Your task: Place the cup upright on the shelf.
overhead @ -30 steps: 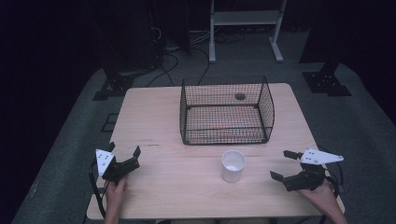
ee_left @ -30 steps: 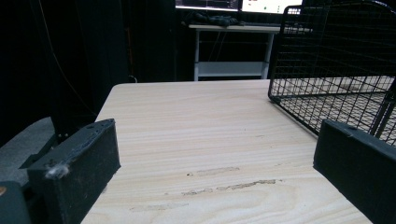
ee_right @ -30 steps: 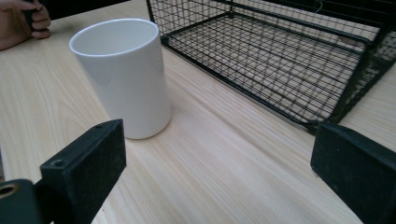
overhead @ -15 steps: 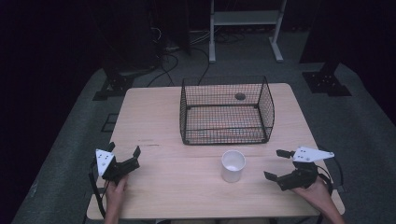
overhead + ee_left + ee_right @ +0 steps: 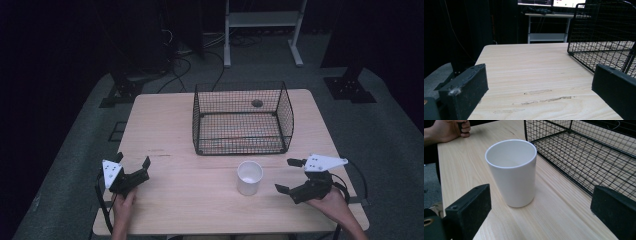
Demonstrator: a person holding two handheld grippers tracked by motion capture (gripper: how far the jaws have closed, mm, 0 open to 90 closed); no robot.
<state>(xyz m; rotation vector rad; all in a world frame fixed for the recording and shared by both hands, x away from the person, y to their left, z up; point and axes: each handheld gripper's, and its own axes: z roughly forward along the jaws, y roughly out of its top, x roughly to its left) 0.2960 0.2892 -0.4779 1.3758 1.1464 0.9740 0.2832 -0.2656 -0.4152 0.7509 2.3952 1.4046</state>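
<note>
A white cup (image 5: 249, 177) stands upright and empty on the wooden table (image 5: 170, 135), just in front of a black wire basket (image 5: 242, 119). My right gripper (image 5: 287, 175) is open on the table's right side, a short way right of the cup, its jaws wide apart and pointing at it. In the right gripper view the cup (image 5: 512, 171) stands just beyond the two jaws, untouched, with the basket (image 5: 584, 150) behind it. My left gripper (image 5: 133, 162) rests open near the front left corner with nothing between its jaws. The left gripper view has the basket (image 5: 604, 37) at its right.
The basket is empty, with a small dark round hole (image 5: 257, 103) in the tabletop behind it. A white metal stand (image 5: 262, 20) and cables sit on the dark floor beyond the table. The other hand (image 5: 449, 130) appears at the right gripper view's top left.
My right gripper has moved left along the table toward the cup and stays open. The left gripper and the cup have not moved.
</note>
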